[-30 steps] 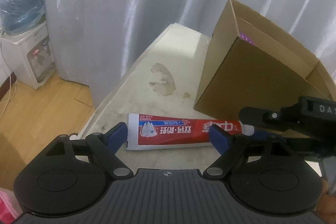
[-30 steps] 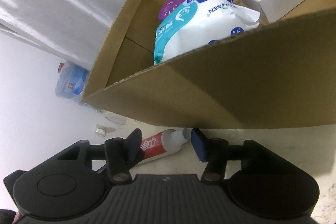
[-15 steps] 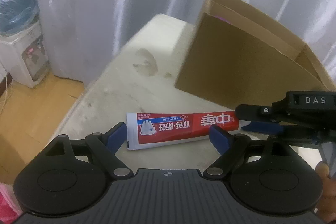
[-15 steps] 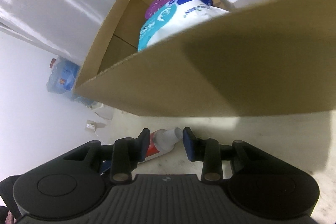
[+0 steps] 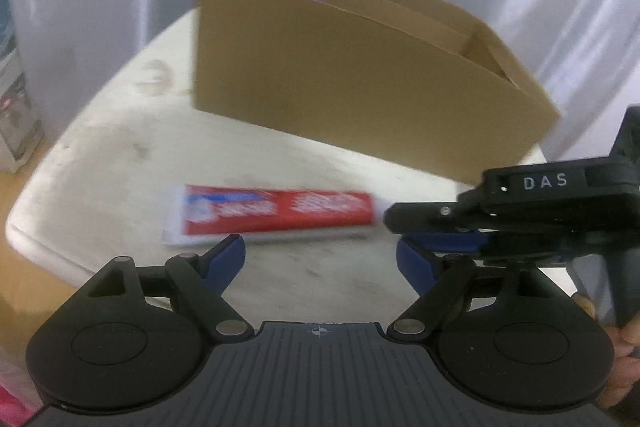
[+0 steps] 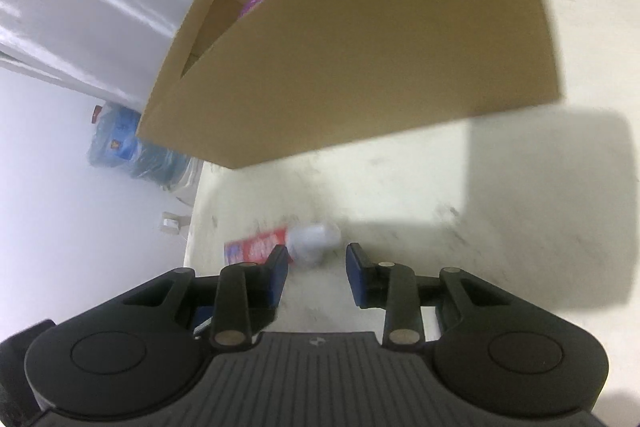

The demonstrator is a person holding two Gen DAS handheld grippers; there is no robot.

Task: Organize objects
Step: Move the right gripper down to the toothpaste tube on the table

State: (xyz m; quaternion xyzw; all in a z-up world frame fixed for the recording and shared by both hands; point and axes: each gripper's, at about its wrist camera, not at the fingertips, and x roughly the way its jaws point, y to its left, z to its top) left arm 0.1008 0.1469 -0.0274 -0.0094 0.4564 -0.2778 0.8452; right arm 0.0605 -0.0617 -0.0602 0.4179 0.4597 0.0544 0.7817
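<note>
Toothpaste tube [image 5: 276,213], earlier cap-first between the right claw [image 6: 316,269] pads, now lies on the counter [image 5: 120,155] just ahead of them as its jaws keep closing on nothing, left claw [image 5: 320,259] wide, box [image 5: 360,75] beyond: grasp missed.

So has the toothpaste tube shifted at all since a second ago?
Yes. The toothpaste tube has slid away from the cardboard box, toward the camera; a wider strip of table now separates them.
</note>
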